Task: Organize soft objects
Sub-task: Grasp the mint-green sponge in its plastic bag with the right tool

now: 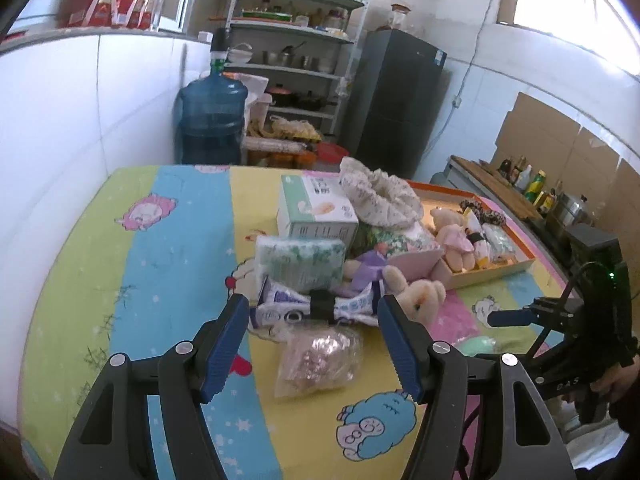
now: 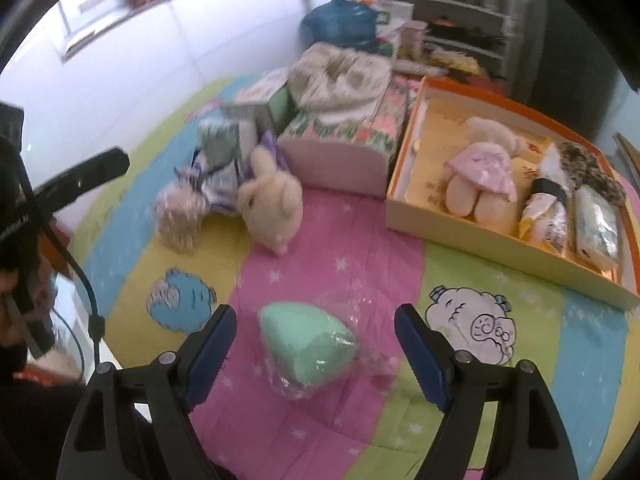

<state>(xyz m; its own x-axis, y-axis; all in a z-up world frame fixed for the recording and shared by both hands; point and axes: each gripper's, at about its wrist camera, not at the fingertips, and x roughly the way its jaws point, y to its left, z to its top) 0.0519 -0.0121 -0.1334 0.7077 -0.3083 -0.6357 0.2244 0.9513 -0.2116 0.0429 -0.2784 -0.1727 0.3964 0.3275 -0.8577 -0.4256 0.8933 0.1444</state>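
Two grippers, both spread, nothing pinched. Right gripper straddles mint-green egg-shaped sponge in clear wrap, lower centre of frame, pads not touching it. Left gripper hovers over blue-white pouch bound with black band and clear bag of pinkish stuff, centre of frame. Cream plush rabbit loose on striped cartoon quilt. Orange-rimmed cardboard box, upper right, already holds pink-dressed teddy bear, packets. Judged roughly half sorted; loose pile left.
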